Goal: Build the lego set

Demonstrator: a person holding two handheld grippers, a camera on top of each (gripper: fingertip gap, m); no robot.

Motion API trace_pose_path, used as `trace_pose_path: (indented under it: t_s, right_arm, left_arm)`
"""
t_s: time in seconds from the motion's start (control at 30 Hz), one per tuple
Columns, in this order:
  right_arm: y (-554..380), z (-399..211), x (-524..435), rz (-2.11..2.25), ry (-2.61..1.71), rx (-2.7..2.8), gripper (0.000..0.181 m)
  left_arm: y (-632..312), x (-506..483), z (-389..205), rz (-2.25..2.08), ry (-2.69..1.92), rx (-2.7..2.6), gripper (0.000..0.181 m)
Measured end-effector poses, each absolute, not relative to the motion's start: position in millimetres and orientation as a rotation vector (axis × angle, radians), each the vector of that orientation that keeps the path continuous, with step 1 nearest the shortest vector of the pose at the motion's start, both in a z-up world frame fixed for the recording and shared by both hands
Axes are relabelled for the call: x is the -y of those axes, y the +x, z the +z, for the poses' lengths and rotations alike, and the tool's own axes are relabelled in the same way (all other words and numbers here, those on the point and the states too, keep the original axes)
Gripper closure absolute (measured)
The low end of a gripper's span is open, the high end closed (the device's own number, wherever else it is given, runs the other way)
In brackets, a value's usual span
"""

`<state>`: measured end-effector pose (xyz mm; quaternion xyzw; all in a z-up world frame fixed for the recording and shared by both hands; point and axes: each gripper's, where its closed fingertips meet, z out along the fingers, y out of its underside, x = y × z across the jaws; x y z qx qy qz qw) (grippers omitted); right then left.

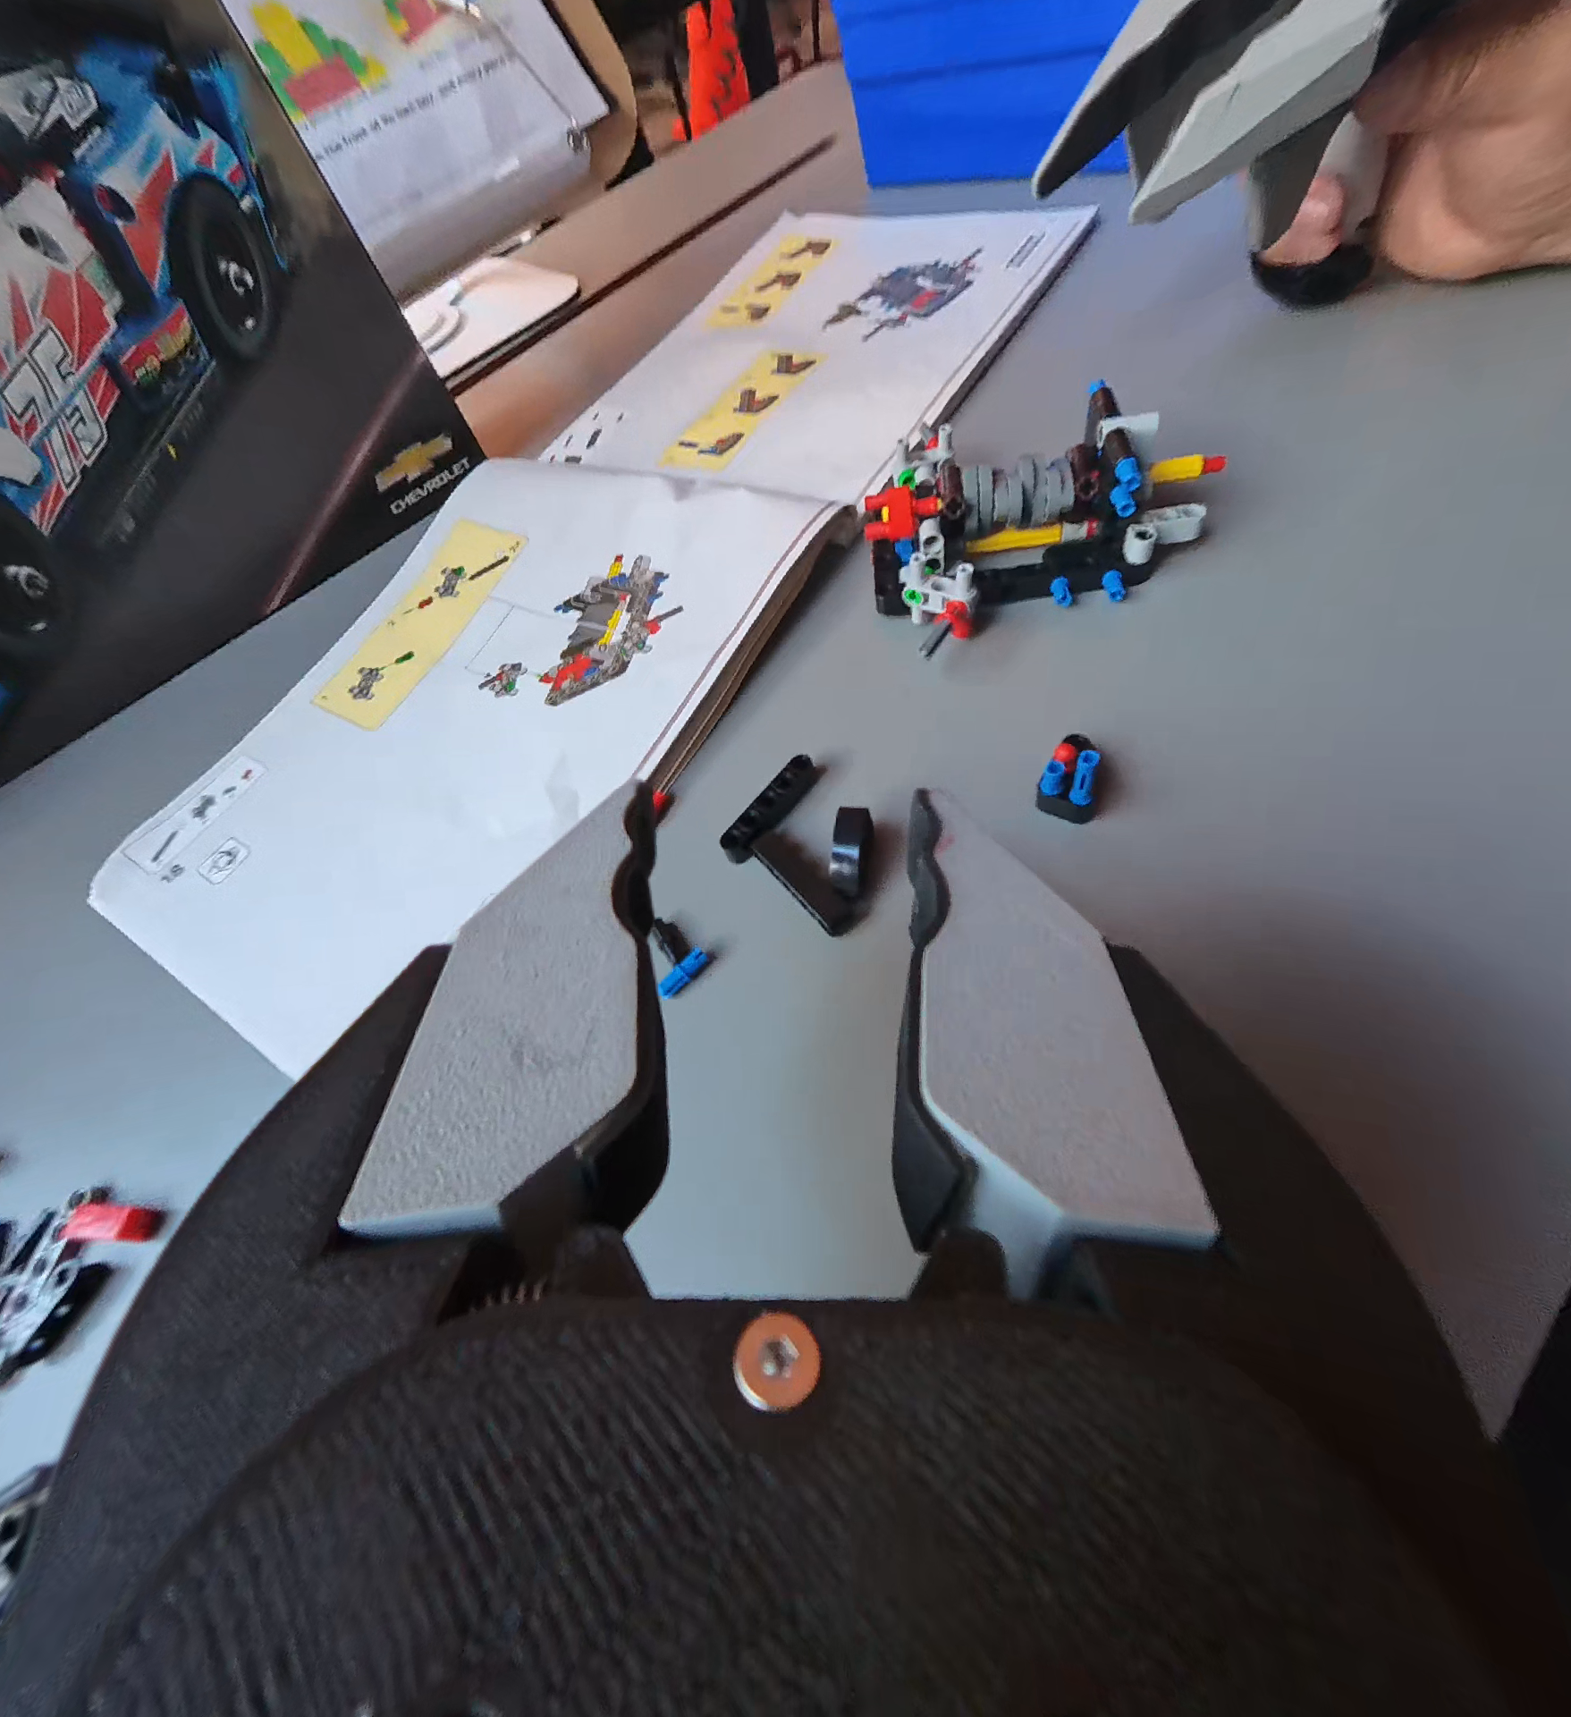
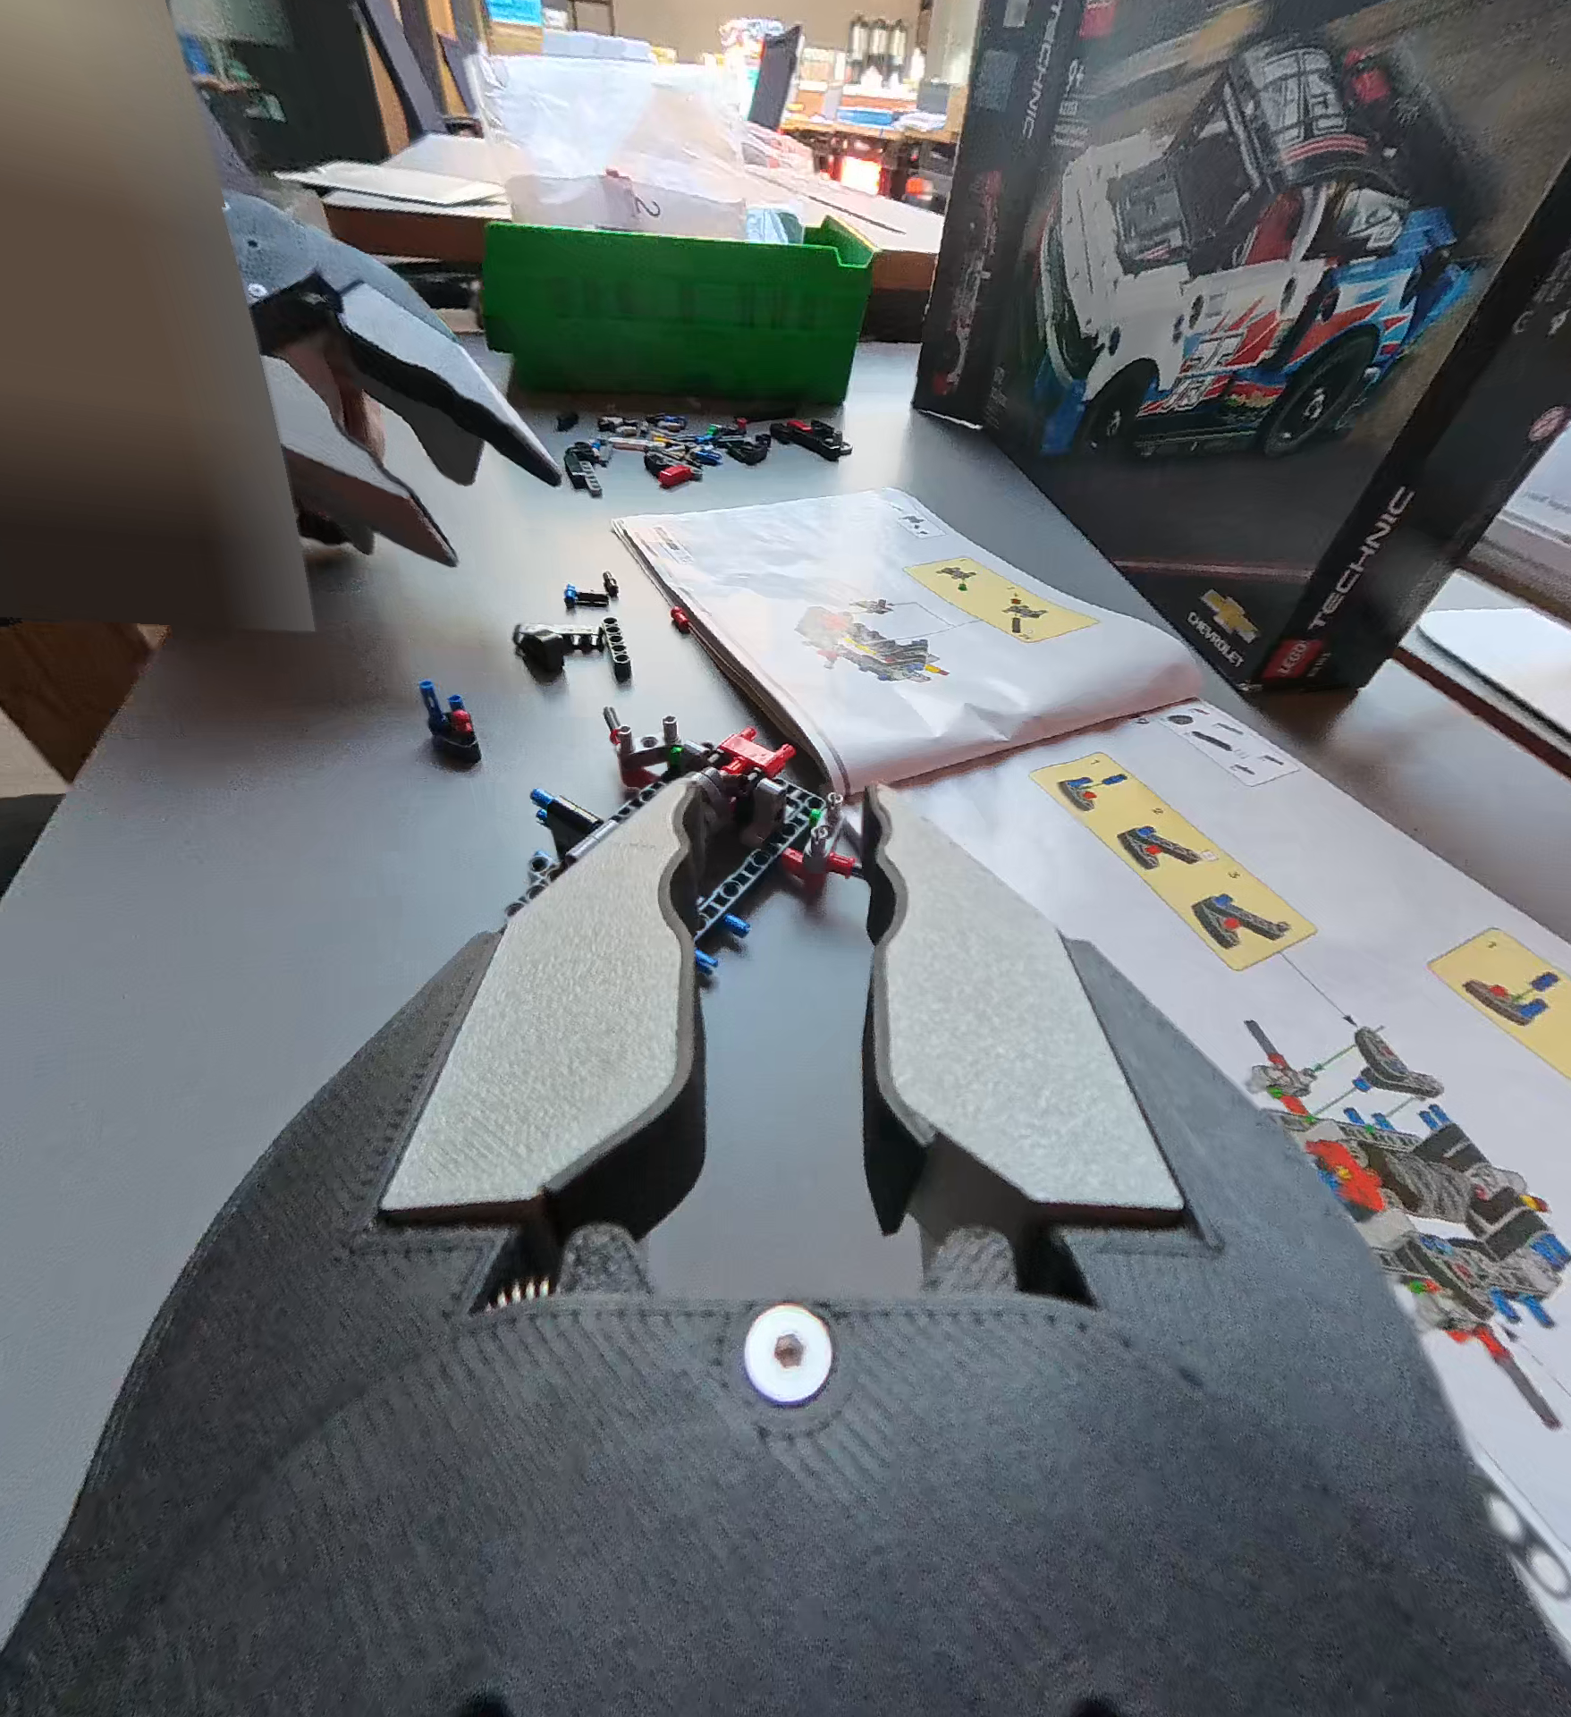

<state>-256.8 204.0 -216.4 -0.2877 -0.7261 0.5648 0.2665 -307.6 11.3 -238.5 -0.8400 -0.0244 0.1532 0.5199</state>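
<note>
- Left tool [image 1: 777,859]: jaws apart, empty, low over the grey desk [image 1: 1320,929]; one black angled beam [image 1: 795,845] lies between the fingertips, one blue pin [image 1: 681,971] beside the left finger.
- Right tool [image 2: 777,850]: jaws apart, empty, tips just over the one part-built chassis [image 2: 735,818].
- One small black sub-build [image 1: 1069,785] with two blue pins, apart from the chassis.
- One open manual [image 1: 503,706], one set box [image 1: 112,372] behind it.
- Only the right wrist view shows the one green bin [image 2: 679,311] and loose parts pile [image 2: 698,446] at the far edge.

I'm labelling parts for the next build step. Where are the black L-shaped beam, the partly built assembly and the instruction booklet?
black L-shaped beam [image 1: 767,818]: left wrist view, long arm.
partly built assembly [image 1: 1018,497]: left wrist view, grey middle.
instruction booklet [image 1: 447,808]: left wrist view, near page.
</note>
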Motion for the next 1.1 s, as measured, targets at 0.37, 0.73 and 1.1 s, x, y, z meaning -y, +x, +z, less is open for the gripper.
trace_pose_path:
  t_s: [0.37,0.73,1.1]
  right_arm:
    - [-253.7,-209.4,-200.8,1.707,-0.806,1.966,0.153]
    - [-254.1,-210.1,-200.8,1.719,-0.827,1.971,0.151]
    - [-258.1,-212.7,-207.3,1.661,-0.851,1.96,0.151]
  left_arm:
    - [-306.8,-16.0,-252.5,0.347,-2.08,0.027,0.13]
    - [-309.4,-15.1,-256.9,0.334,-2.108,0.054,0.131]
    - [-321.0,-8.9,-257.8,0.333,-2.114,0.155,0.144]
